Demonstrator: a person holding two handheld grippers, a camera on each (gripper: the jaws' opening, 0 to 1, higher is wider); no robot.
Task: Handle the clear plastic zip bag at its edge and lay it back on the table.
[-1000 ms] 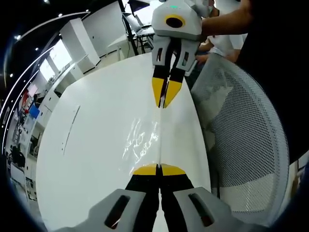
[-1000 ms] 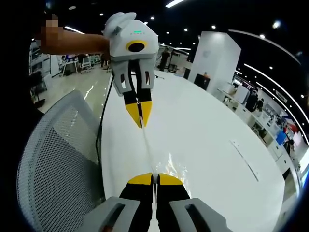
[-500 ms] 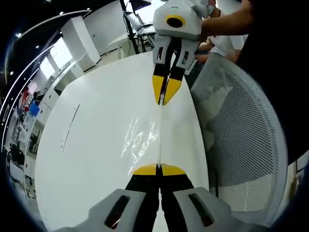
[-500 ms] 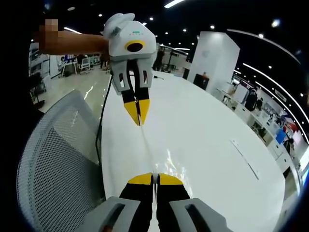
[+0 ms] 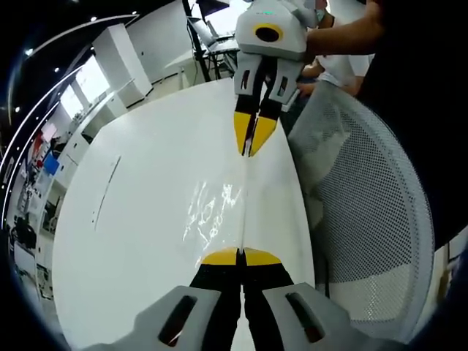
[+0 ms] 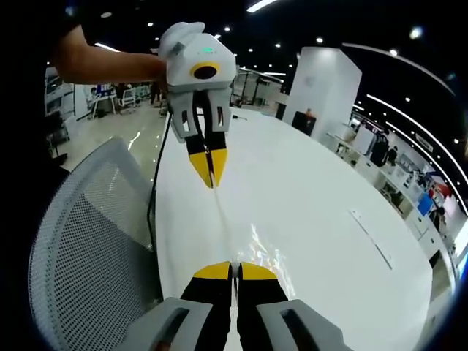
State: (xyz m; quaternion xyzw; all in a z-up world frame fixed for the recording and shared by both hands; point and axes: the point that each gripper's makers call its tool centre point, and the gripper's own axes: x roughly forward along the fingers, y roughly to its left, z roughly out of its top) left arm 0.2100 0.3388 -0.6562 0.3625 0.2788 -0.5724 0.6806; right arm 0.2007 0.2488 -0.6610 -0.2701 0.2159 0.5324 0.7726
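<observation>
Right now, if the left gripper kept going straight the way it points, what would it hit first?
Probably the right gripper, facing it along the stretched zip bag edge above the table. Depth is unclear.

In the left gripper view, the left gripper rises from the bottom with its yellow-tipped jaws pressed together on one end of the clear plastic zip bag, whose edge runs as a thin pale line up to the right gripper. That gripper points down from the top, its yellow jaws closed on the bag's far end. The bag glints over the white table. A grey mesh chair stands just beside the table's right edge, and a person's forearm reaches to the right gripper
</observation>
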